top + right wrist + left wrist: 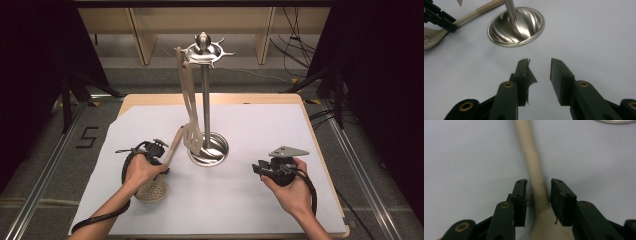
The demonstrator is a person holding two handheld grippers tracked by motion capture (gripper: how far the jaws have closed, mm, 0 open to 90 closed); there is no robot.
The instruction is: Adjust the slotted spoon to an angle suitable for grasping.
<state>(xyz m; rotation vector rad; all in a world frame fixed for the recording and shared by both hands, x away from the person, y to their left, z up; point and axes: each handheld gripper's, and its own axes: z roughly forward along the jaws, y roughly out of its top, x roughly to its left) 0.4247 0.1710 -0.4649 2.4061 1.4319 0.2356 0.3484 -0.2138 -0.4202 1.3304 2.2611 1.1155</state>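
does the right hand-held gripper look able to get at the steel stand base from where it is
Probably yes. The right hand-held gripper is open and points toward the stand base, with bare white paper between them. The skimmer lies off to the side.

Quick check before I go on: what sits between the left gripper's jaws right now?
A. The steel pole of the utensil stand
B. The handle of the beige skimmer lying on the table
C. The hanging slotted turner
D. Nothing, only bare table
B: in the left gripper view the open left gripper straddles the skimmer's handle, with gaps on both sides, while the slotted turner hangs on the stand.
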